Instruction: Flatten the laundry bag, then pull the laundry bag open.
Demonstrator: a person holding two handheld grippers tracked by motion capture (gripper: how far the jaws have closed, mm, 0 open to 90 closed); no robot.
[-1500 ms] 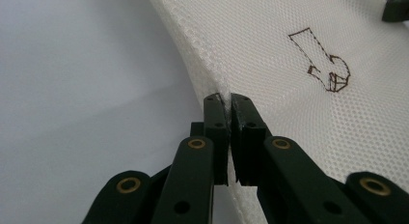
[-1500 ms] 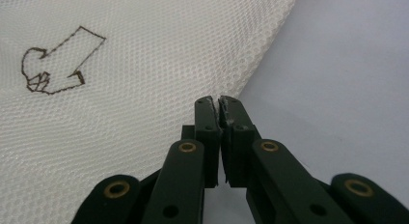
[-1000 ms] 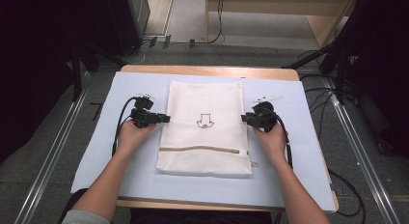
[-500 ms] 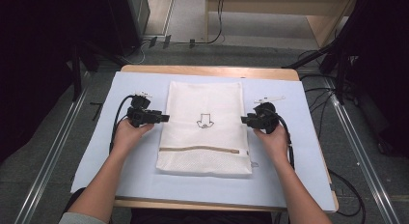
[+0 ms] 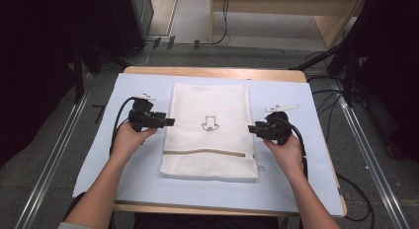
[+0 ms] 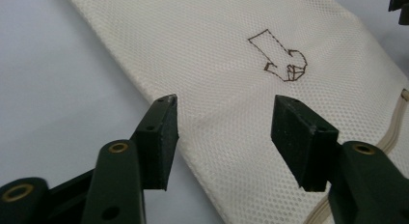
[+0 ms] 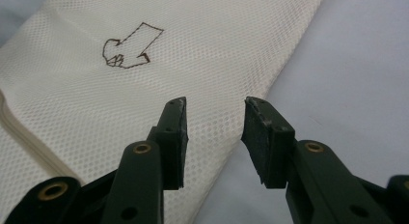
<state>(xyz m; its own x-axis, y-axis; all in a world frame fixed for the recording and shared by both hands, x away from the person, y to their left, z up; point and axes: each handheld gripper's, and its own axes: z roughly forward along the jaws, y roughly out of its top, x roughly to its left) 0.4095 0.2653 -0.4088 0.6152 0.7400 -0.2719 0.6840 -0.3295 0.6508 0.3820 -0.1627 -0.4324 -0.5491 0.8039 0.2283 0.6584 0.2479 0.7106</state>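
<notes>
Cream mesh bag lies lengthwise mid-frame; I have the left gripper and right gripper flanking its edges, jaws just spread, nothing pinched.

The mesh bag is cream-white with a fine dotted weave. A dark brown stitched arrow outline sits near its centre; a tan zipper band crosses toward 6 o'clock. The mat is pale blue-white. The bench edge is light wood. Both tools are black.
</notes>
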